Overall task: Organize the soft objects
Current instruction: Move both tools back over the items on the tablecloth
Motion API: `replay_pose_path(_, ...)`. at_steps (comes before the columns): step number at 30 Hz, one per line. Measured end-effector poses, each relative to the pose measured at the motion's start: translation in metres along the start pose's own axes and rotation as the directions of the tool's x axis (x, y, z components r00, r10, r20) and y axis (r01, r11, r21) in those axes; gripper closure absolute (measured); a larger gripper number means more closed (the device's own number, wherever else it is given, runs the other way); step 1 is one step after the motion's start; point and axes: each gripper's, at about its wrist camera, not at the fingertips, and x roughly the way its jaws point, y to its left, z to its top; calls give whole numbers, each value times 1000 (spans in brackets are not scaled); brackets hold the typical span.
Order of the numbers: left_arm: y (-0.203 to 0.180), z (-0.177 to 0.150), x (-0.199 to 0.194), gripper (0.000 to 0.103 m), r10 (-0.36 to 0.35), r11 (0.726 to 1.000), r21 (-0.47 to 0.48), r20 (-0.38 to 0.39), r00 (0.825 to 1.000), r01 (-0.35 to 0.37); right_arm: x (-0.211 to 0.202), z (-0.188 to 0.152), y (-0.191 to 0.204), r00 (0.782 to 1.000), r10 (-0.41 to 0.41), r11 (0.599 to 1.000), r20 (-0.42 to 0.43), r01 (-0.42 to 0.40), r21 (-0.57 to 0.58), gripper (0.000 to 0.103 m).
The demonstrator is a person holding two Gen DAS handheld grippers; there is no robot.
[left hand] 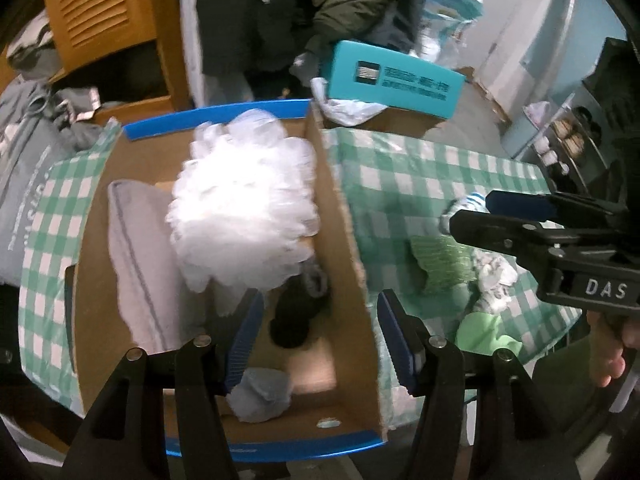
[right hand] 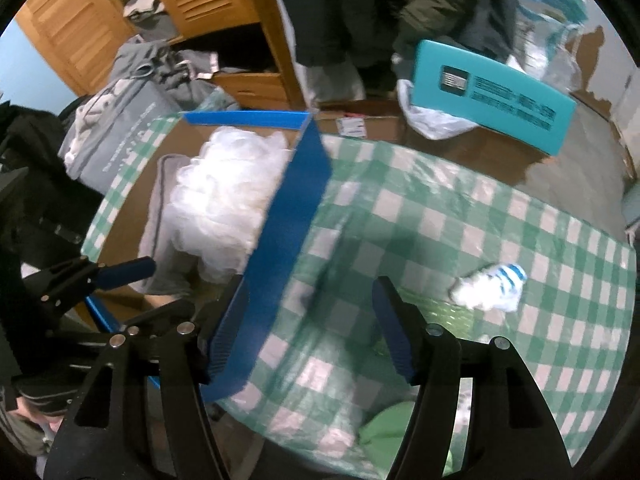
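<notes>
Left hand-held gripper (left hand: 320, 340): jaws roughly half open, nothing between the pads, above the cardboard box (left hand: 340, 208). Right hand-held gripper (right hand: 308, 328): jaws wide apart, empty, over the box's blue side wall and the checked counter (right hand: 460, 216). In the box: white mesh puff (left hand: 244, 208), grey towel (left hand: 136, 256). Striped sock (right hand: 492, 286) and green cloth (left hand: 444, 264) lie on the counter.

Green-checked tablecloth (right hand: 460, 208), blue-rimmed box (left hand: 344, 216), white pouf (left hand: 244, 200)
</notes>
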Motion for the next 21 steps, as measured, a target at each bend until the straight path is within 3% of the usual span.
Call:
replay_pose_path(10,-42,3,10,38,-30,996,84,-17,999,31,-14,-23,-41,999,-48,995,0,48,84,39)
replay_pose_path(21,-89,-6,37,34,-30,985,169,-85,996,44,-27,-56,-81,995,-103,983,-17,105,149,38)
